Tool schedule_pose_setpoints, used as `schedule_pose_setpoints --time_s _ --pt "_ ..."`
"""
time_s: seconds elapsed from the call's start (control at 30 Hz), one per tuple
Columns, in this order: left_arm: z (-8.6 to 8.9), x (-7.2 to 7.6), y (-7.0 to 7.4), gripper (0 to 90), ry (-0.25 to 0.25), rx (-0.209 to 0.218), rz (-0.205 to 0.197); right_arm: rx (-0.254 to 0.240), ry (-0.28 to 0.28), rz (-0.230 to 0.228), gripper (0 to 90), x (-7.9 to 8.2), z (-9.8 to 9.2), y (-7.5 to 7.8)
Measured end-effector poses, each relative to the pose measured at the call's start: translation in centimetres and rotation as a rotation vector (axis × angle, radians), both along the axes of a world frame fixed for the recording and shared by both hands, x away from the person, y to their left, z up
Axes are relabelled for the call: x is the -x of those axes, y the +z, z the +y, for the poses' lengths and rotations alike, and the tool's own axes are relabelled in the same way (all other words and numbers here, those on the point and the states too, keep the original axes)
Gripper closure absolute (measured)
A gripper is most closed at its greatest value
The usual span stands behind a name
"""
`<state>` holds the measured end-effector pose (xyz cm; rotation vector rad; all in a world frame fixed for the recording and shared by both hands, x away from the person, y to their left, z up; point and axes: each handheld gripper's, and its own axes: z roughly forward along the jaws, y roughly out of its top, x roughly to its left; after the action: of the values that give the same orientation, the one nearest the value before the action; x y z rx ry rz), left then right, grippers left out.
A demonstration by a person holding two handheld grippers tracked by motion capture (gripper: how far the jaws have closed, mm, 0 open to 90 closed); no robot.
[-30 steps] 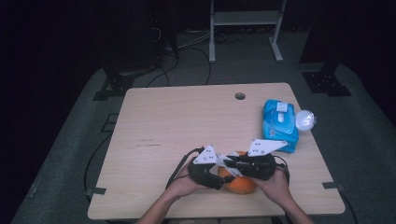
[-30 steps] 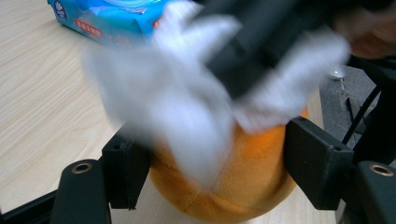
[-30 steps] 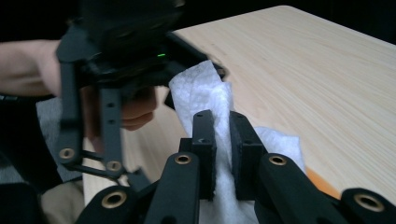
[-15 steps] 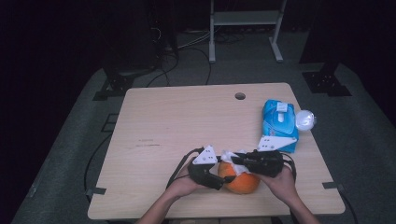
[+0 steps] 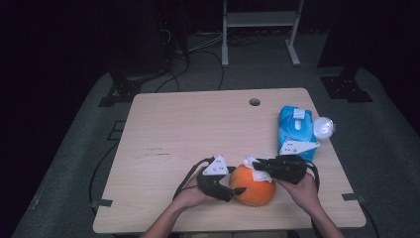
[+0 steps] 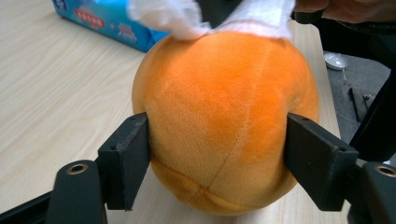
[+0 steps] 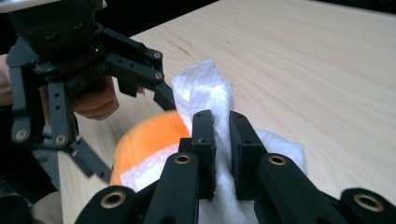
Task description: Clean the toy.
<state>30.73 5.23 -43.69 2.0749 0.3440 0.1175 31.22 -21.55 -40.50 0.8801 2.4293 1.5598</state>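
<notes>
High view: orange plush ball (image 5: 253, 186) sits on the tabletop (image 5: 198, 129) near its front edge, btwn the two hands. Left hand-held gripper (image 5: 236, 190) comes in from the ball's left w/ jaws either side of it; right hand-held gripper (image 5: 260, 166) lies over the ball's top right, w/ a white wipe (image 5: 256, 168) on the ball. Blue wipes pack (image 5: 296, 130) lies farther back on the right, a small white round thing (image 5: 324, 128) just beside it. Left gripper view: left hand-held gripper (image 6: 217, 154) has both pads against the ball (image 6: 224, 116), clamped on its sides; its jaws have just been opening a bit, ball btwn them. Wipe (image 6: 187, 14) drapes over the ball's top, pack (image 6: 107, 23) behind. Right gripper view: right hand-held gripper (image 7: 222, 140) has its jaws close together, pinching the wipe (image 7: 205, 93), which stands up btwn them over the ball (image 7: 144, 144); left hand-held gripper (image 7: 70, 70) beyond.
</notes>
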Motion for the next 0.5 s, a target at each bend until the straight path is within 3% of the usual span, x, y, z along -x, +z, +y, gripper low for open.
schedule_pose_setpoints --time_s 0.1,0.2,0.27,0.37,0.5 --pt "0.4 -0.5 -0.1 19.7 -0.009 0.009 0.057 -0.019 -0.002 0.013 81.5 0.2 -0.1 -0.4" --pt "0.7 -0.8 0.0 13.3 -0.003 0.075 0.12 -0.013 0.011 0.0 81.4 0.6 0.6 -0.2" --pt "0.5 -0.7 0.2 12.3 -0.003 0.082 0.121 -0.013 0.029 -0.004 81.4 0.9 1.3 -0.3" --pt "0.3 -0.5 -0.1 12.6 -0.016 0.06 0.127 0.01 0.06 -0.017 81.4 1.4 2.6 -0.2" --pt "0.5 -0.5 -0.3 19.7 -0.023 0.047 0.112 0.03 0.072 -0.029 81.4 1.5 2.8 -0.1"
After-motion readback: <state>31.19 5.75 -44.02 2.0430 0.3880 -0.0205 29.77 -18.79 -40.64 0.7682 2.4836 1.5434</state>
